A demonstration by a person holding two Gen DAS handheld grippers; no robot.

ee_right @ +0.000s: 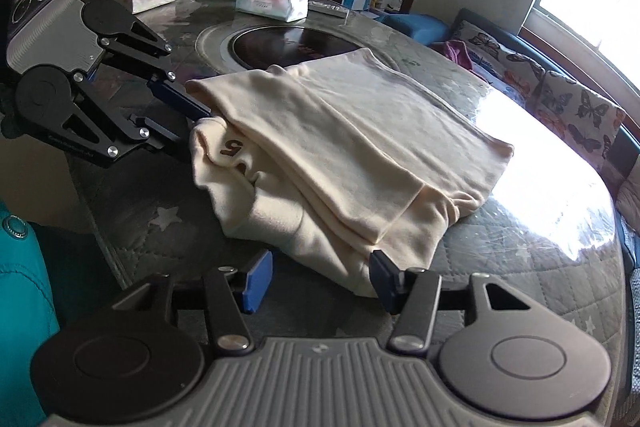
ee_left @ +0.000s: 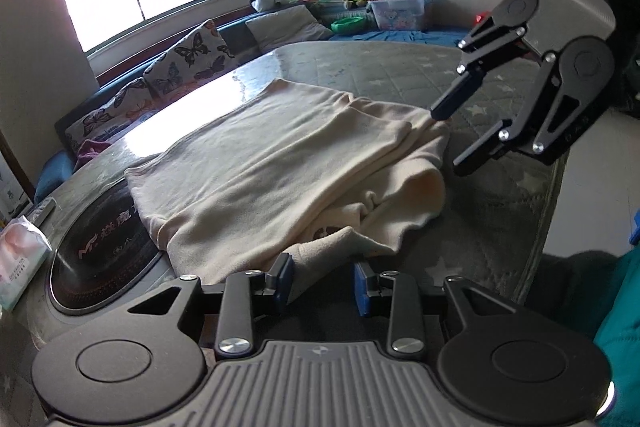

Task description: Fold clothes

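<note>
A cream garment (ee_left: 280,163) lies folded in layers on the round table (ee_left: 500,227); a brown printed "5" (ee_right: 233,148) shows on a lower fold. My left gripper (ee_left: 323,281) is open at the garment's near edge, and a cloth corner reaches in between its blue pads (ee_left: 362,287). From the right wrist view, the left gripper (ee_right: 192,133) has the fold with the "5" at its tips. My right gripper (ee_right: 320,279) is open, with the garment's edge against its right pad (ee_right: 384,277). In the left wrist view, the right gripper (ee_left: 450,141) has its upper fingertip touching the cloth.
A black round hob (ee_right: 288,43) is set into the table beyond the garment. Tissue packs (ee_right: 272,1) lie past it. A butterfly-print sofa (ee_left: 188,55) runs under the window. A person's teal sleeve (ee_left: 624,307) is at the table's near edge.
</note>
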